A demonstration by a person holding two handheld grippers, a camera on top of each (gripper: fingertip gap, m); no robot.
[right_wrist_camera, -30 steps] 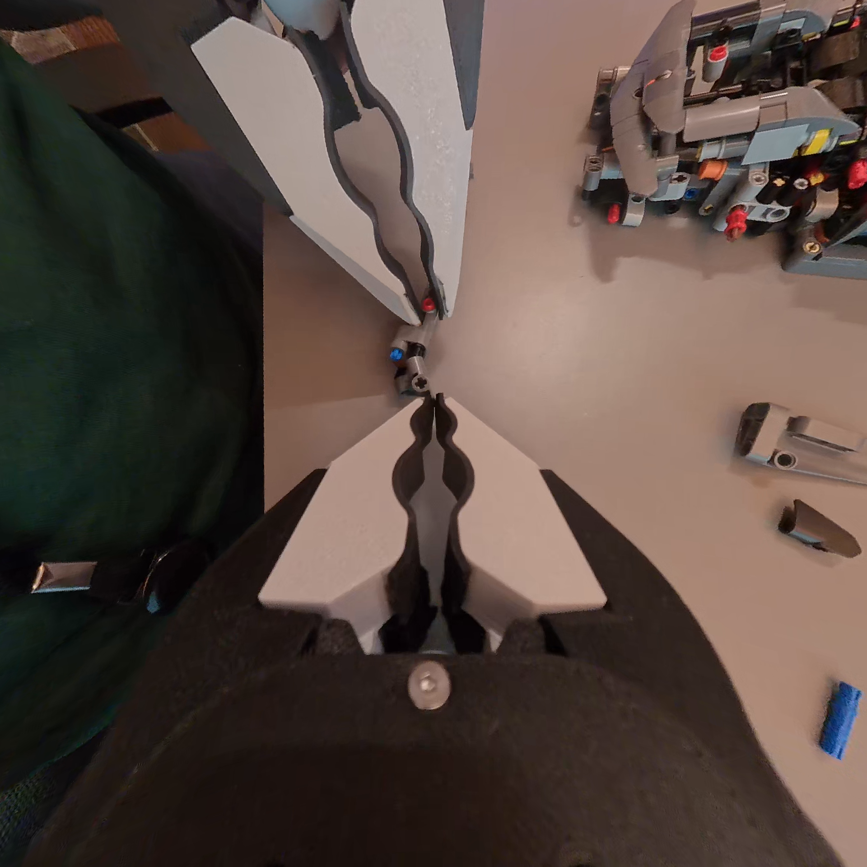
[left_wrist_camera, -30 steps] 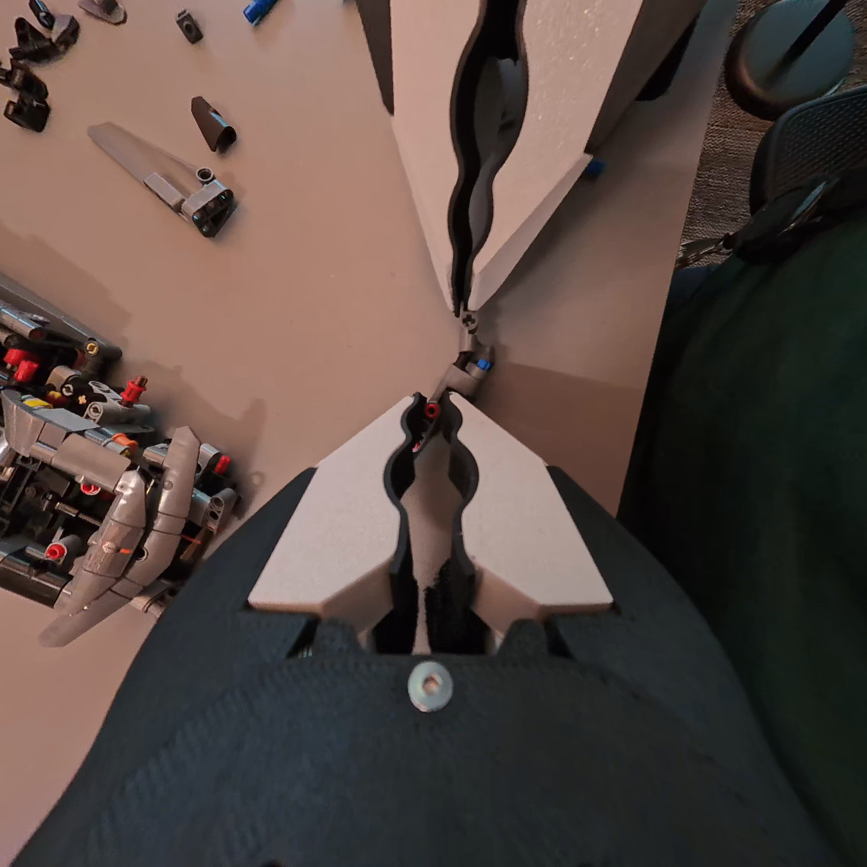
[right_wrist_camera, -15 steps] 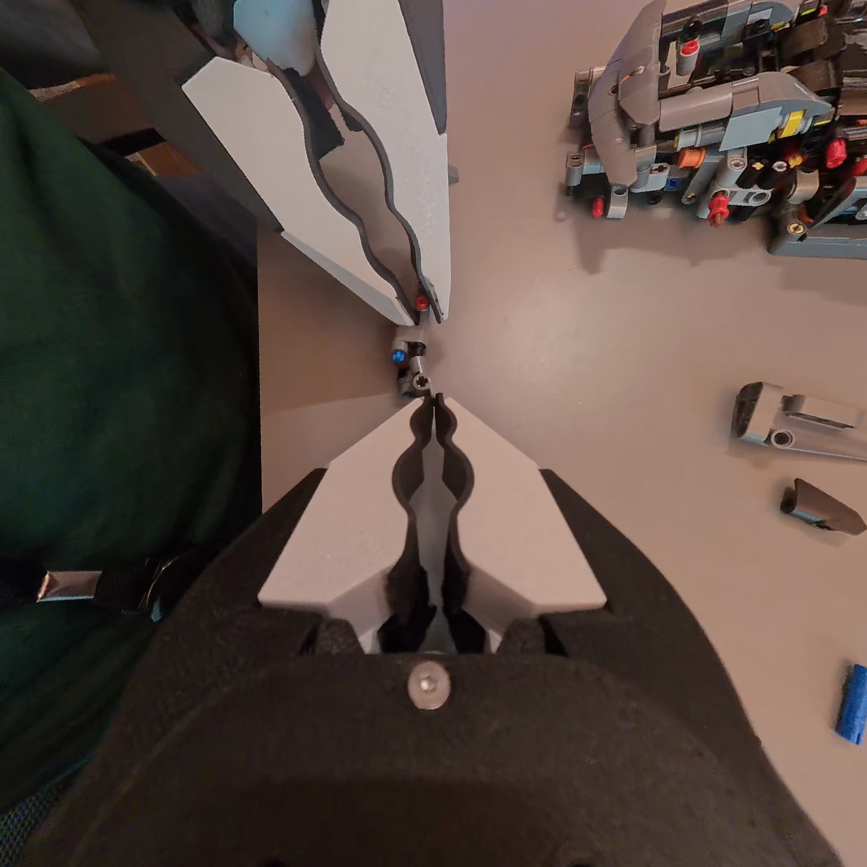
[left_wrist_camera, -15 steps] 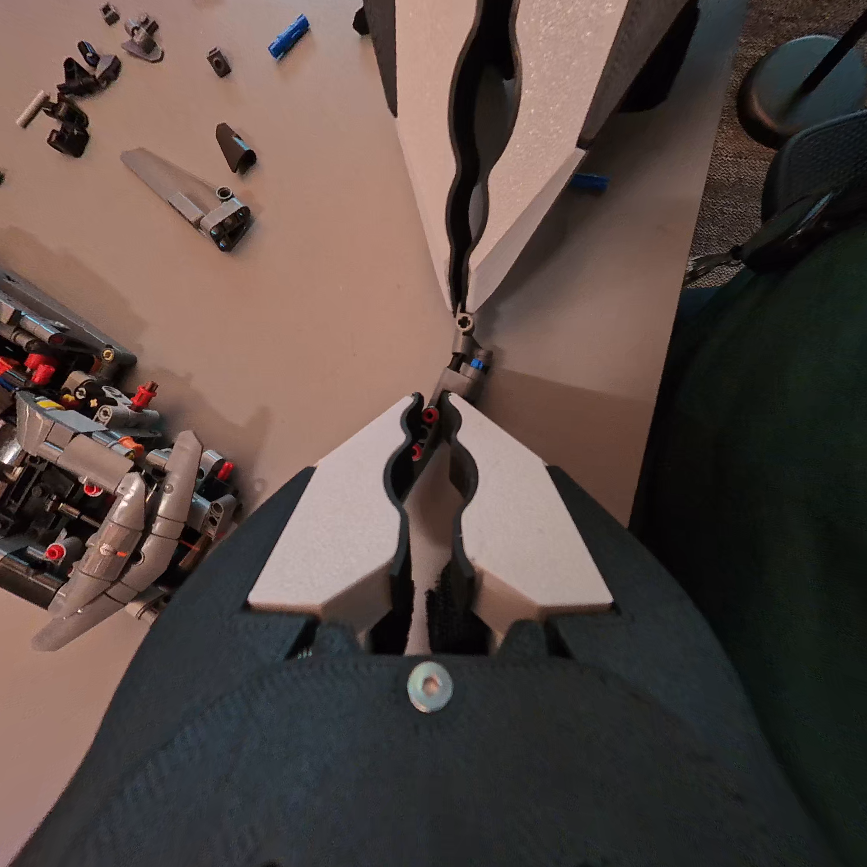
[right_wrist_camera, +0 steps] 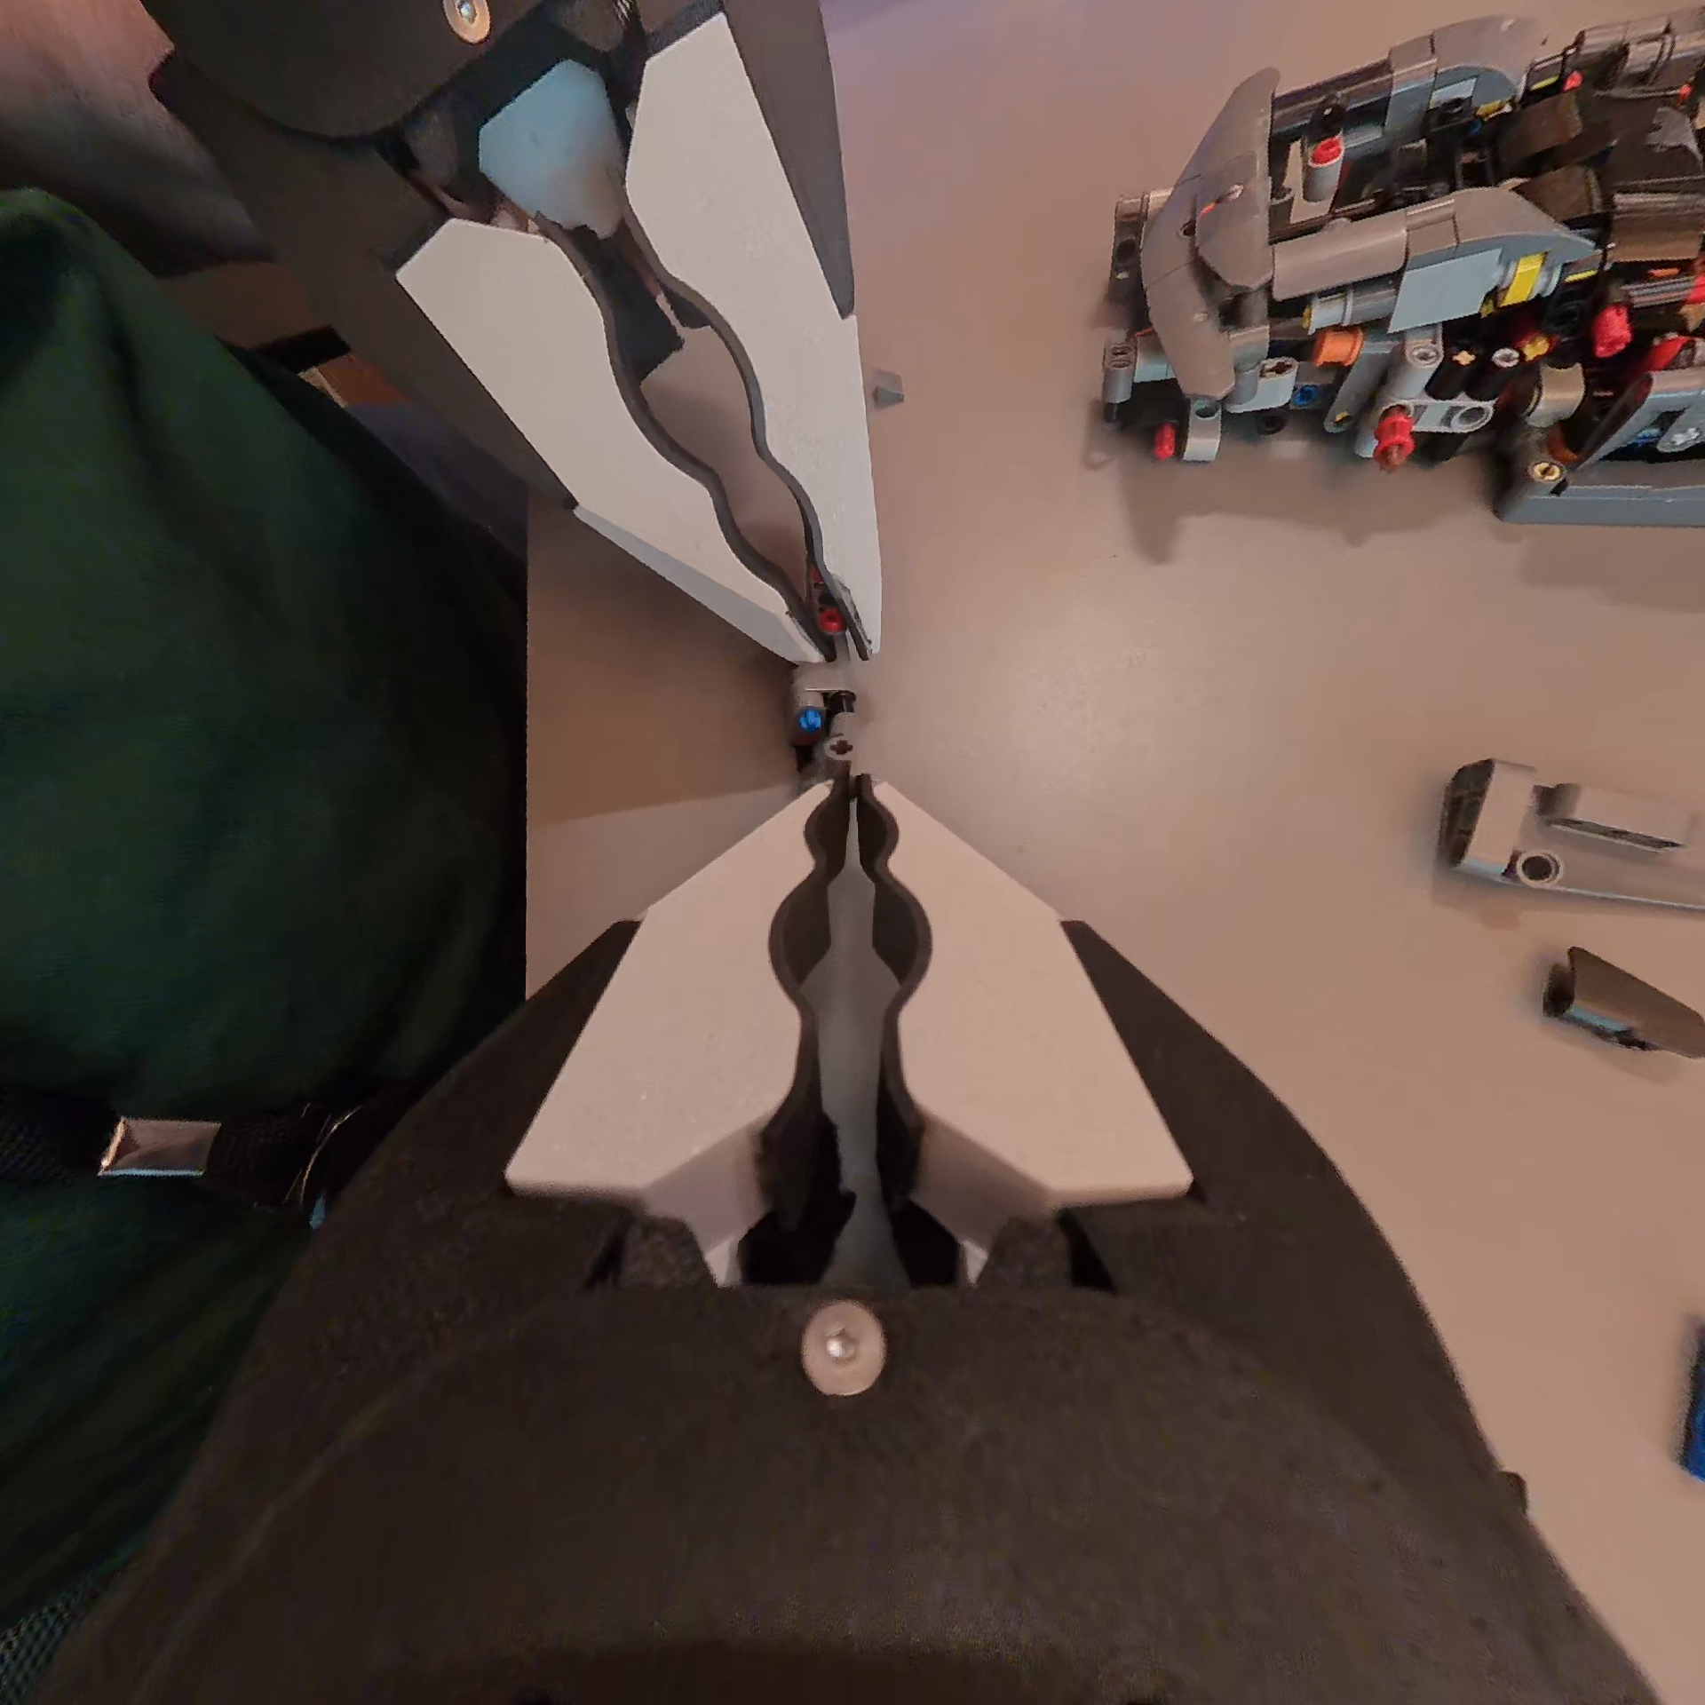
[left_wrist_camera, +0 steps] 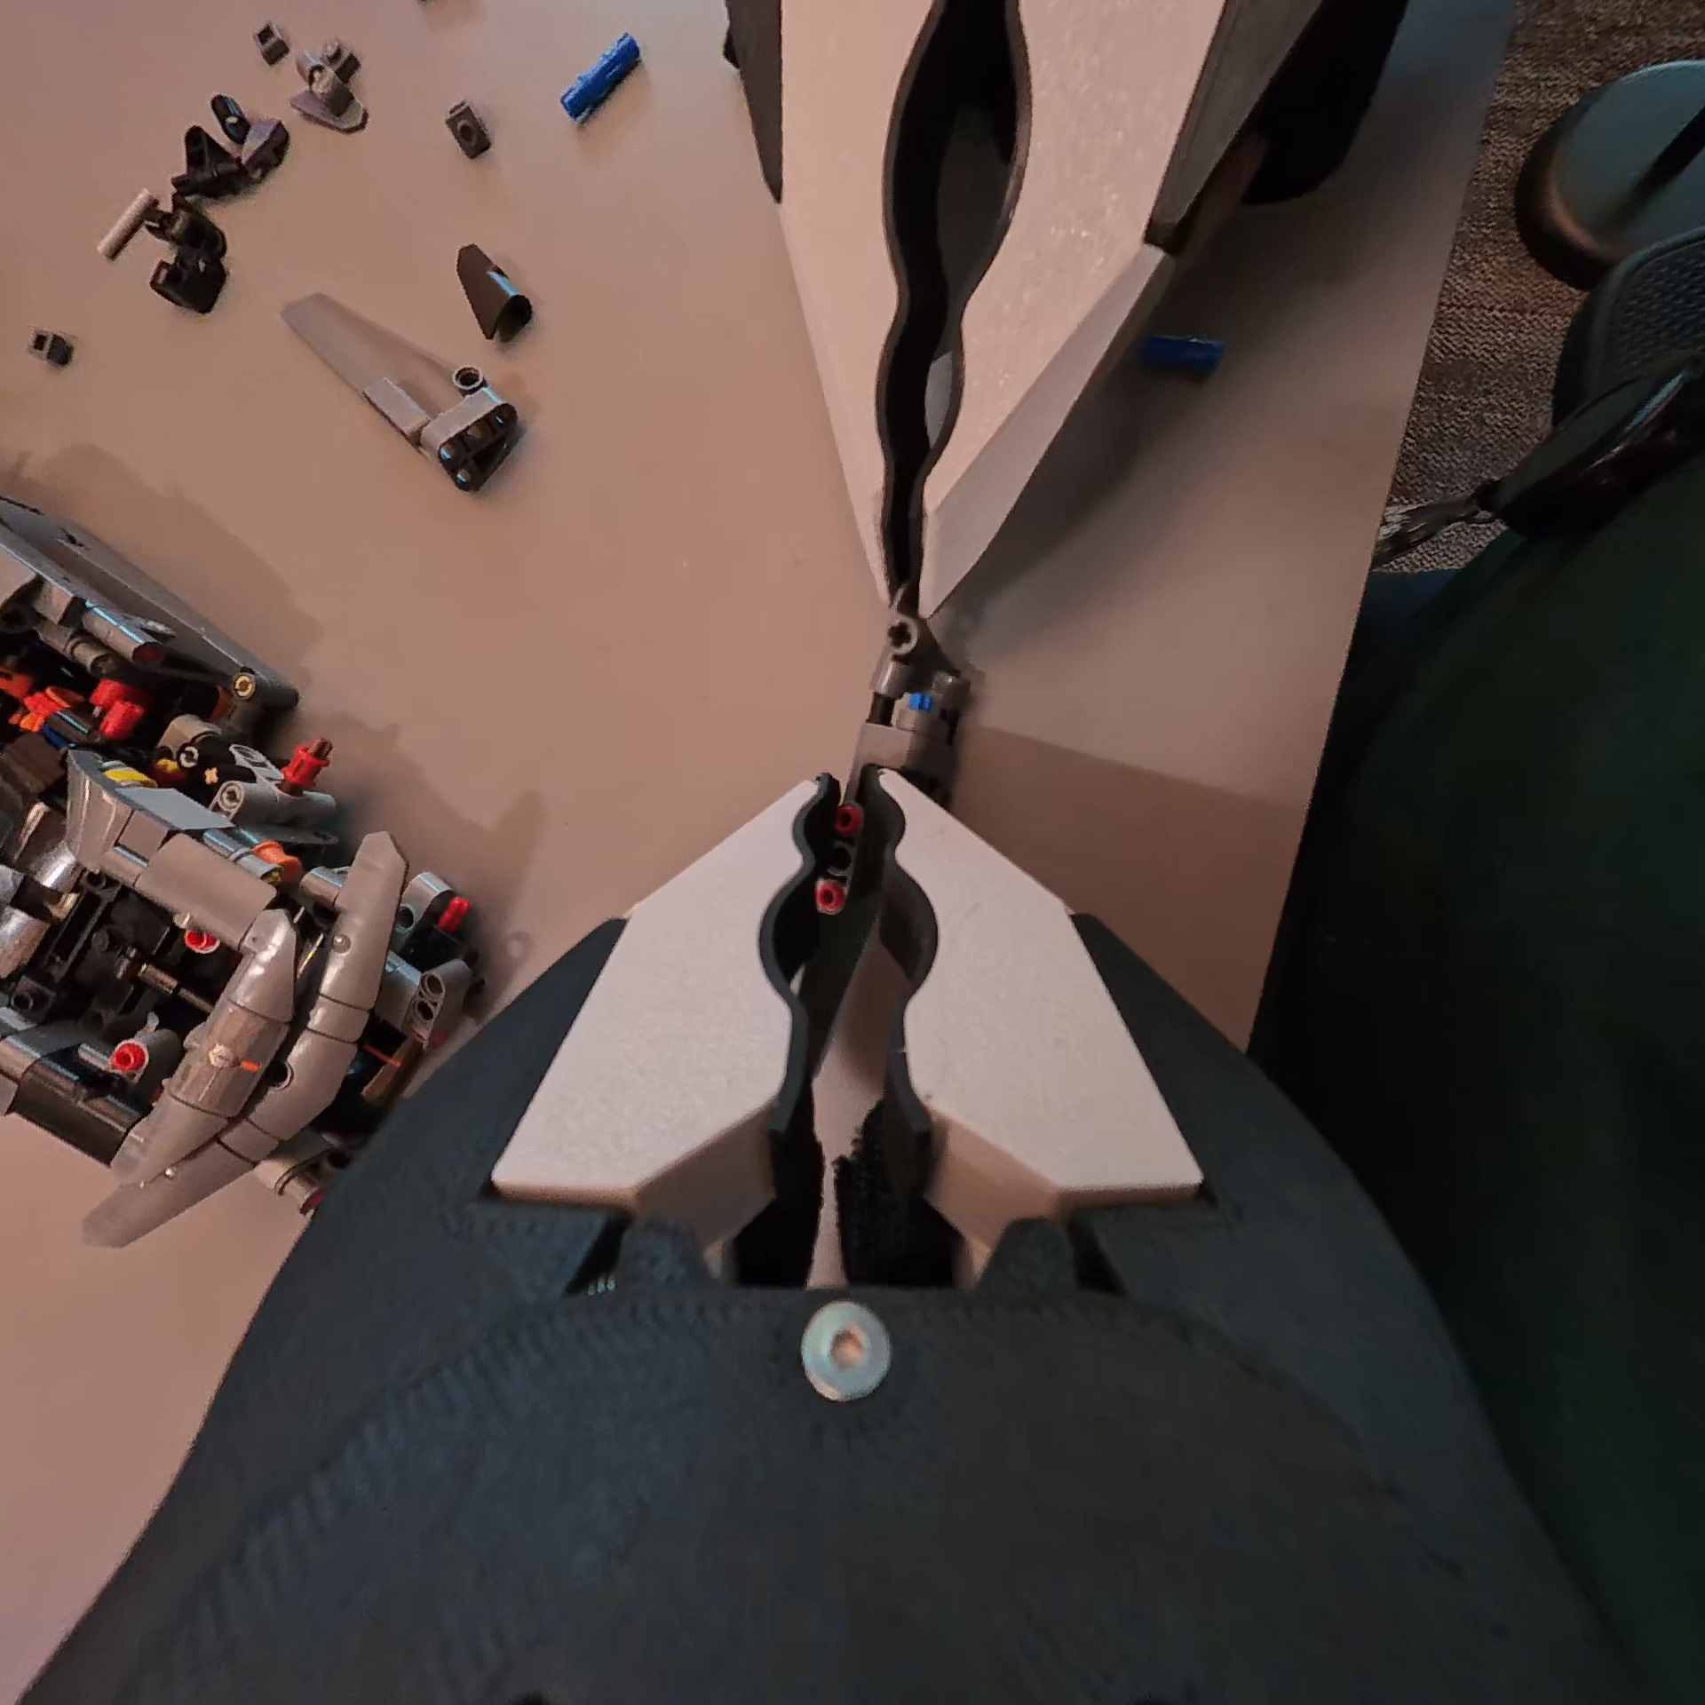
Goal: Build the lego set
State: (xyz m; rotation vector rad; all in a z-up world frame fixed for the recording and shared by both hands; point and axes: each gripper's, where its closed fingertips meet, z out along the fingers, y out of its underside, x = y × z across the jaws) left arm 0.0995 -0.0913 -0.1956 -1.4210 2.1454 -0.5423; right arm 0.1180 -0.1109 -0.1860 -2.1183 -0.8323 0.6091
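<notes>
A small lego assembly [left_wrist_camera: 909, 720] of grey connectors with a blue pin sits on a black beam with red pins [left_wrist_camera: 844, 858]. My left gripper [left_wrist_camera: 853, 784] is shut on that beam and holds it above the table near its edge. My right gripper [left_wrist_camera: 909, 590] reaches in from the far side, jaws shut, with its tips against the assembly's grey end connector [left_wrist_camera: 902, 637]. In the right wrist view my right gripper [right_wrist_camera: 851, 784] is tip to tip with the left gripper [right_wrist_camera: 835, 641], the assembly [right_wrist_camera: 821, 720] between them.
The large grey lego model [left_wrist_camera: 184, 923] [right_wrist_camera: 1430, 277] lies on the table. A grey wing panel [left_wrist_camera: 406, 397] [right_wrist_camera: 1568, 849], a dark curved piece [left_wrist_camera: 494, 295], blue pieces [left_wrist_camera: 600, 76] [left_wrist_camera: 1181, 351] and small black parts [left_wrist_camera: 194, 212] lie loose. A person in dark green [left_wrist_camera: 1522, 1015] sits at the table edge [left_wrist_camera: 1329, 738]. Only a small space, under 4 cm, lies between the two pairs of fingers. Left tips and right tips are each some 15 cm from the dark curved piece [left_wrist_camera: 494, 295]. It turns up in the right wrist view [right_wrist_camera: 1604, 996] as well.
Both grippers stay on the assembly and have drawn a little closer together. More of the black beam with red pins shows between my left fingers. More of the table now shows around the pair.
</notes>
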